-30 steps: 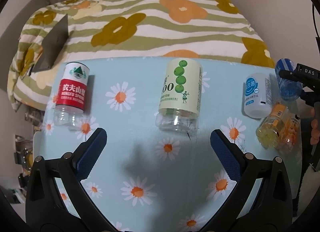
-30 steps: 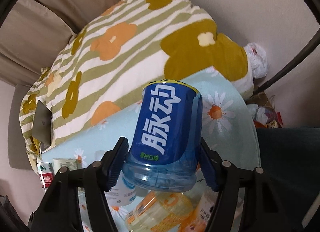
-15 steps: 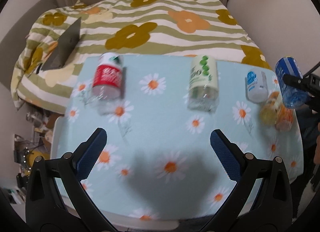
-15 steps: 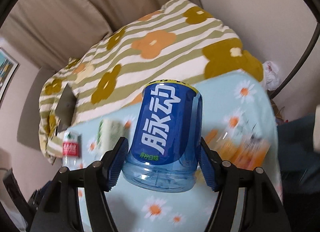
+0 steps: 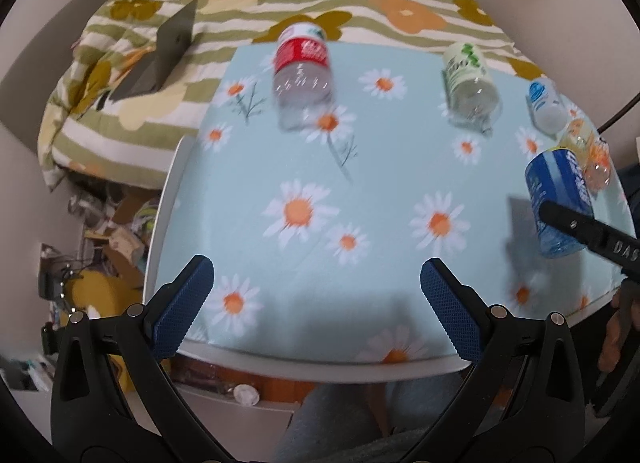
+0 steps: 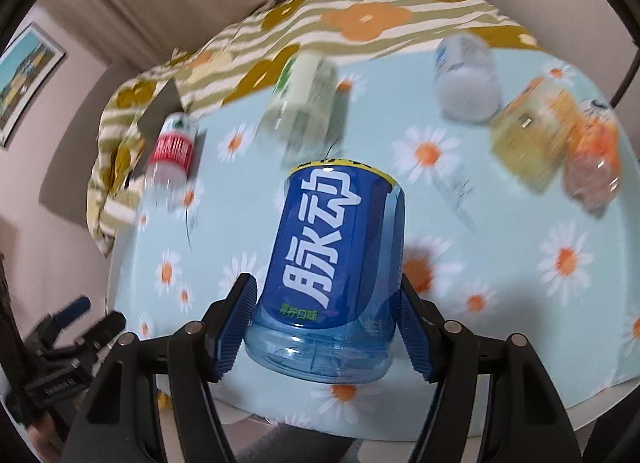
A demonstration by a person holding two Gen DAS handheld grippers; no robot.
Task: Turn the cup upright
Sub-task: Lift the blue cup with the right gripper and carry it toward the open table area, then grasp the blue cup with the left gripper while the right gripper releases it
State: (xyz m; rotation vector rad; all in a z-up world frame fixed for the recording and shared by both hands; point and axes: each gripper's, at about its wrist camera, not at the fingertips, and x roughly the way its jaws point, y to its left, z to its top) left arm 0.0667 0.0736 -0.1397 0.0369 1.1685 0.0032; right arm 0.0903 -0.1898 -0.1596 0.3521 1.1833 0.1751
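My right gripper (image 6: 326, 327) is shut on a blue cut-bottle cup (image 6: 332, 263) with white Chinese letters, held above the daisy-print table (image 6: 500, 271), its clear base toward the camera. The same blue cup (image 5: 558, 203) shows at the right of the left wrist view, held by the right gripper's black finger (image 5: 588, 233). My left gripper (image 5: 316, 299) is open and empty, above the table's near edge (image 5: 320, 367).
Other cut-bottle cups lie on the table: red-labelled (image 5: 302, 75), green-labelled (image 5: 470, 79), white with blue (image 5: 546, 103), and orange-yellow ones (image 5: 592, 155). A striped floral bed (image 5: 360, 11) with a laptop (image 5: 160, 55) lies behind. Clutter (image 5: 104, 231) sits on the floor at left.
Both grippers have pulled back and up from the table. The right gripper has carried the blue cup from the far right edge to above the table's near right part.
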